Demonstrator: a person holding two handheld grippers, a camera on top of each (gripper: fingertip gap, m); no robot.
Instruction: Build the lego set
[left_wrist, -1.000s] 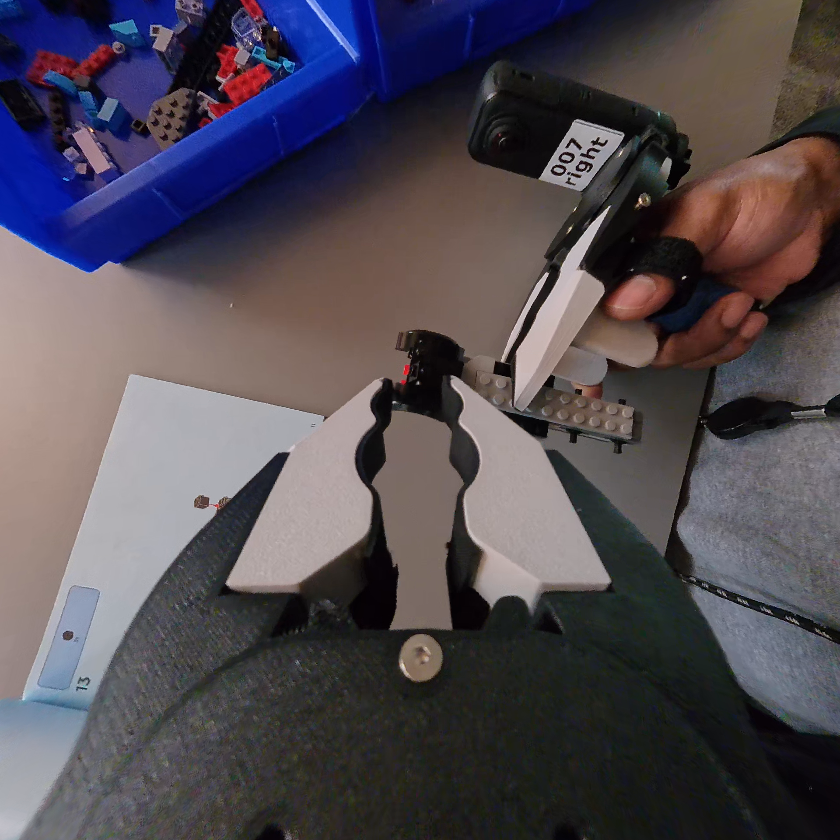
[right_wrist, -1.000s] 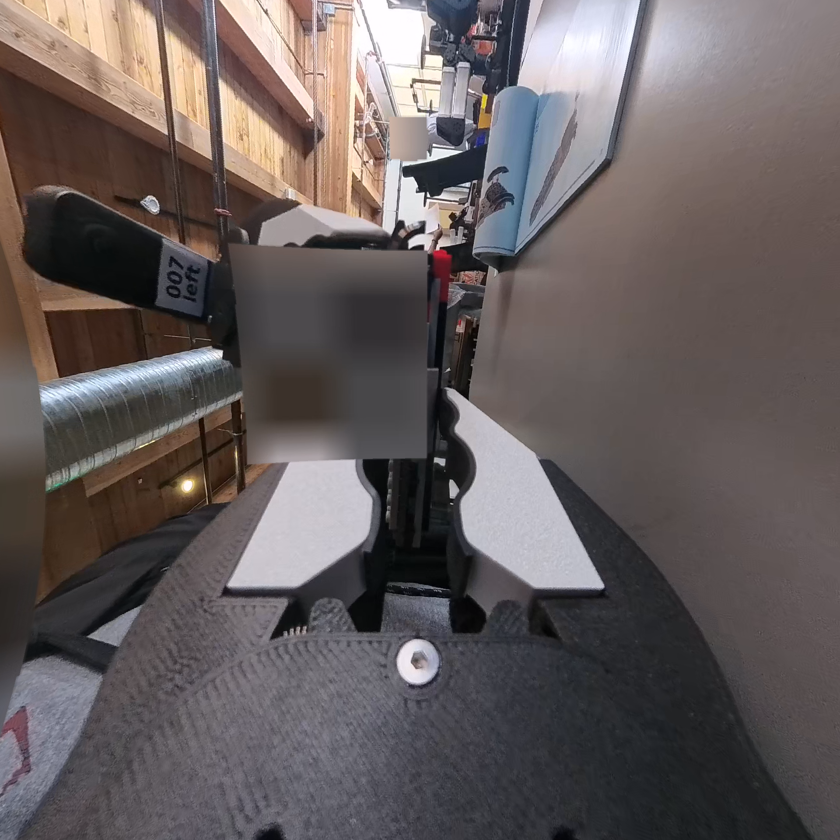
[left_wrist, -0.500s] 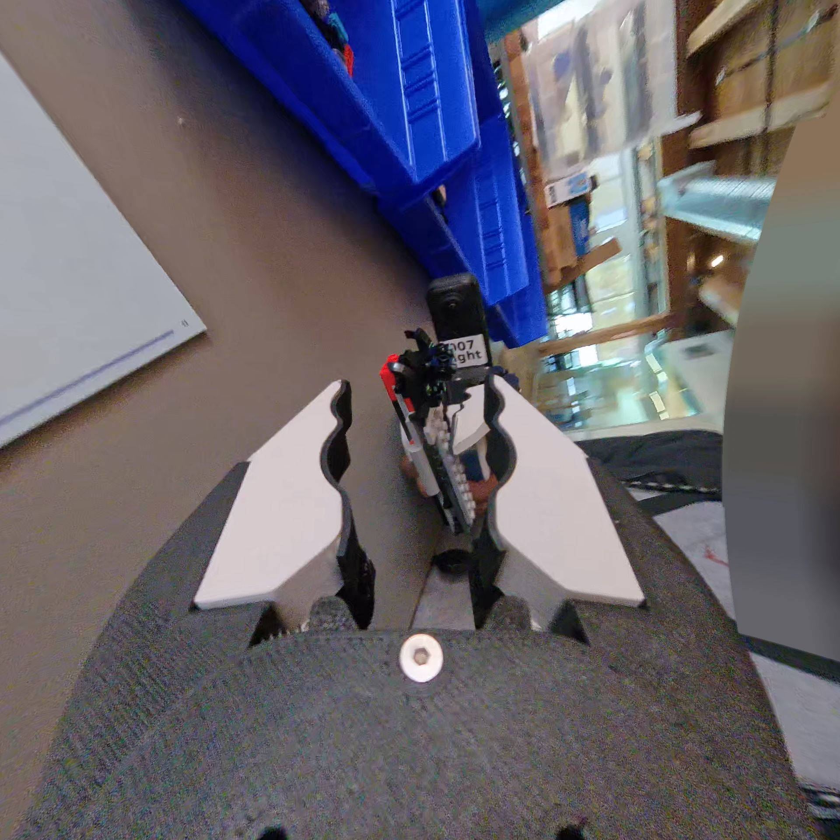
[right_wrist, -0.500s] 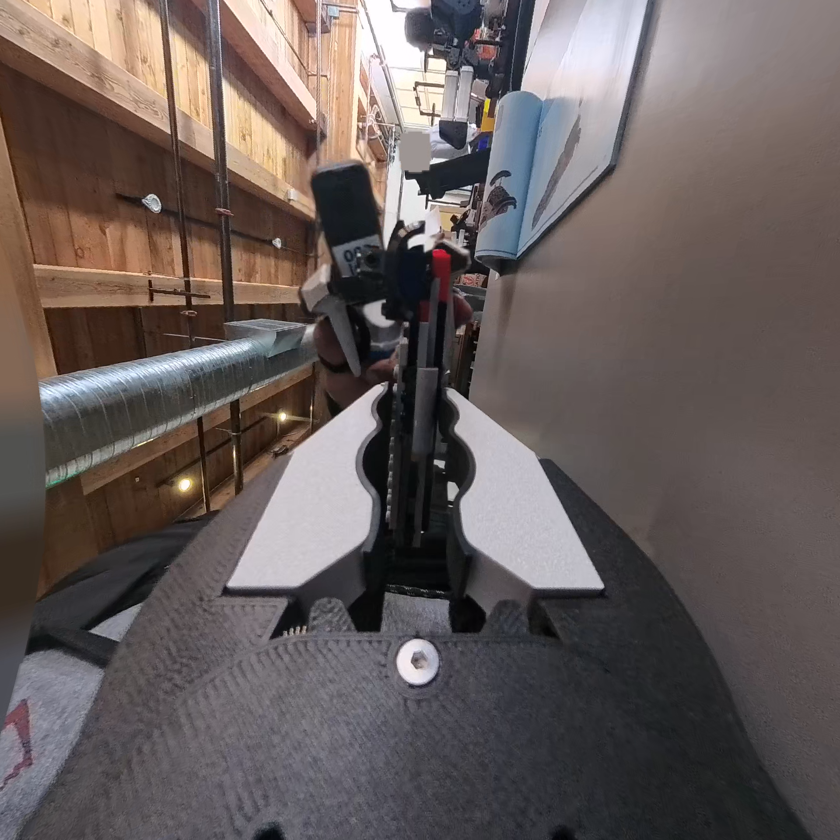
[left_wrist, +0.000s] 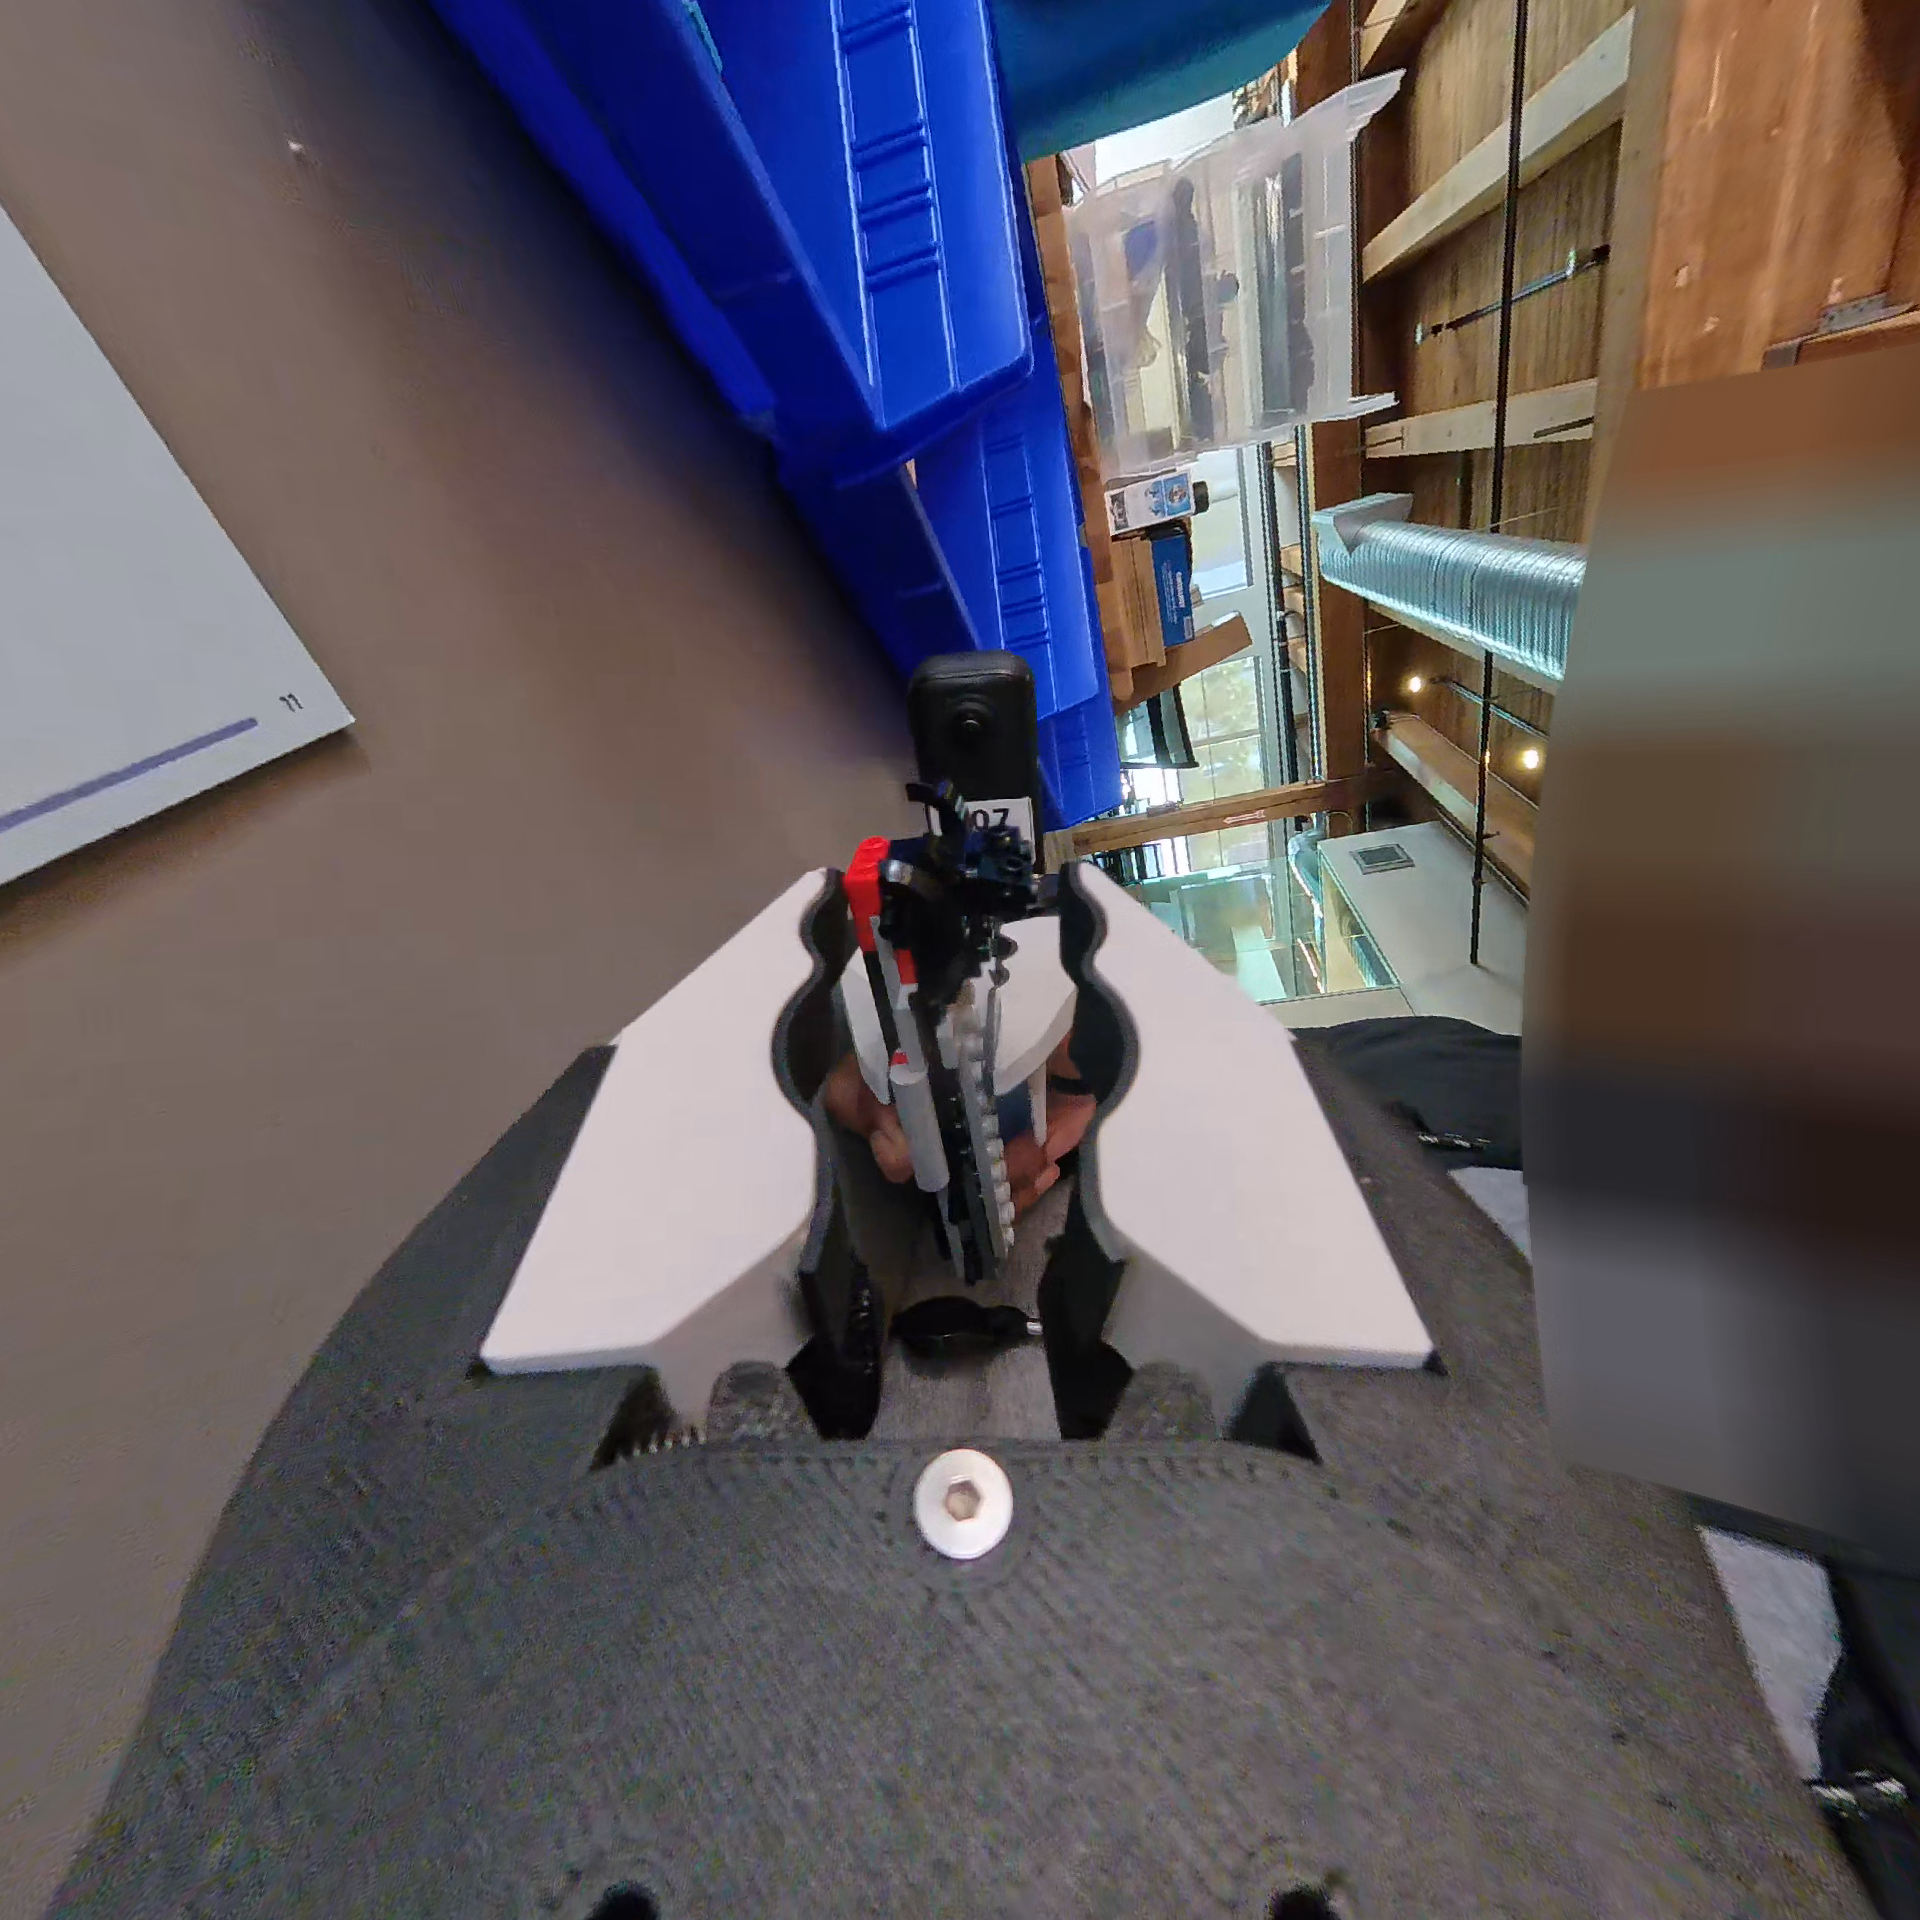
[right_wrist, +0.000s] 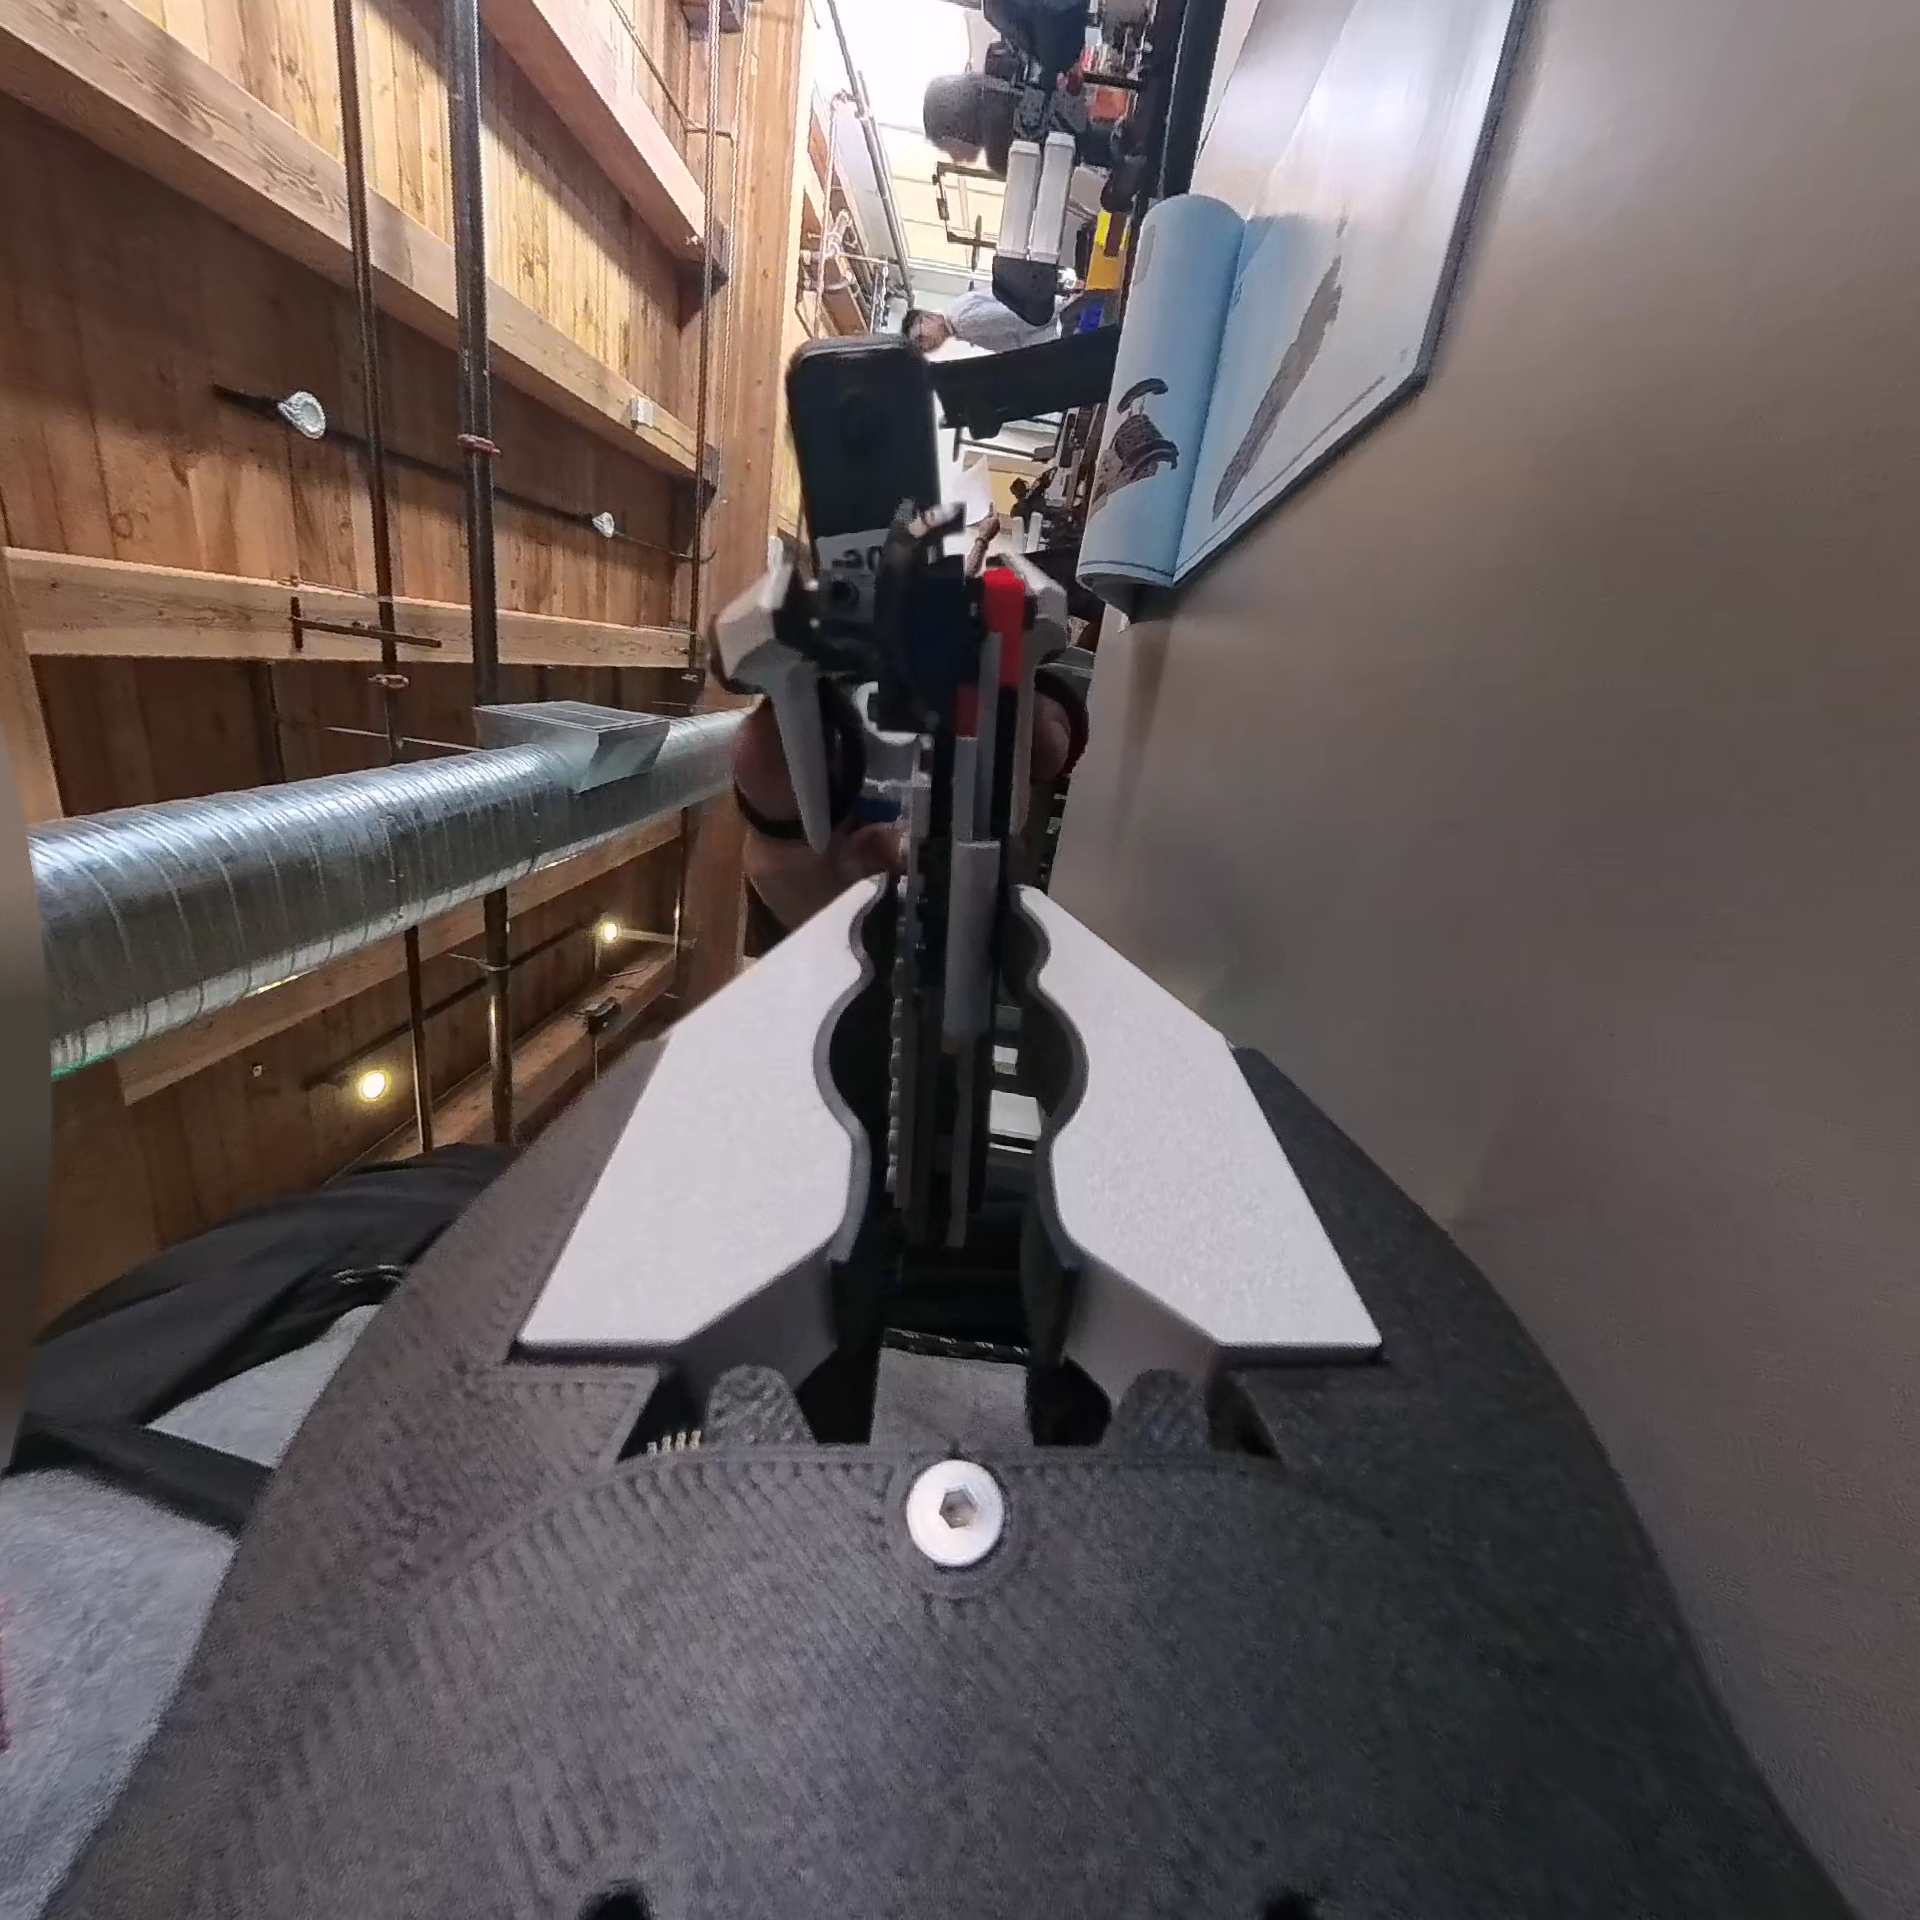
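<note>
My right gripper (right_wrist: 948, 914) clamped on lego build (right_wrist: 956, 935); my left gripper (left_wrist: 951, 904) jaws apart around its far end, untouching.

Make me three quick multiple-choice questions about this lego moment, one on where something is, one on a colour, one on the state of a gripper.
1. Where is the lego assembly?
A. In a blue bin
B. Between the right gripper's fingers
C. Flat on the booklet

2. What colour is the brick at the assembly's far end?
A. Red
B. Yellow
C. Green

3. How is the left gripper?
A. Shut on the assembly
B. Shut on nothing
C. Open around the assembly's far end

Answers:
1 B: the right gripper has its fingers pressed against the assembly on both sides, clear of the blue bins and the instruction booklet.
2 A: the left wrist view shows a red brick at its tip.
3 C: gaps show between each finger and the assembly.
</note>
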